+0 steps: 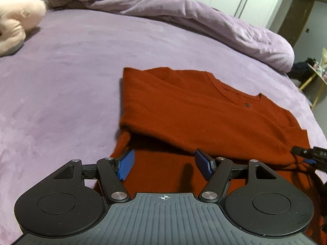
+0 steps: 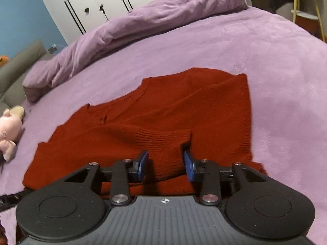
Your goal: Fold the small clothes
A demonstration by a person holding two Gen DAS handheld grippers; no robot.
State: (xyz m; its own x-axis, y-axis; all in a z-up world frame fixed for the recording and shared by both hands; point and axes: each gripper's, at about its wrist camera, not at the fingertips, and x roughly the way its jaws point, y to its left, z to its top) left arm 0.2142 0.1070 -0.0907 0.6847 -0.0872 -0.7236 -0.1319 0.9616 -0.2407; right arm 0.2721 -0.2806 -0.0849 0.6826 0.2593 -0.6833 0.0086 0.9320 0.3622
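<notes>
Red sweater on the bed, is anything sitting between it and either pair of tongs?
Nothing visible. Both left tongs and right tongs are open right over the sweater; the plush toy lies far off.

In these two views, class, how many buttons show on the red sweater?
1: a dark button below the neckline of the red sweater; folds may hide others.

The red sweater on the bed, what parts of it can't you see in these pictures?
- Near edge of the red sweater: in both views, hidden behind the tool body.
- Sleeve end between the right tongs: the open jaws stand either side; contact cannot be told.
- Underside of the folded-over layer: left wrist view, in shadow.
- Small dark button: too small for detail.
- Pink plush toy: cut off by the left edge.
</notes>
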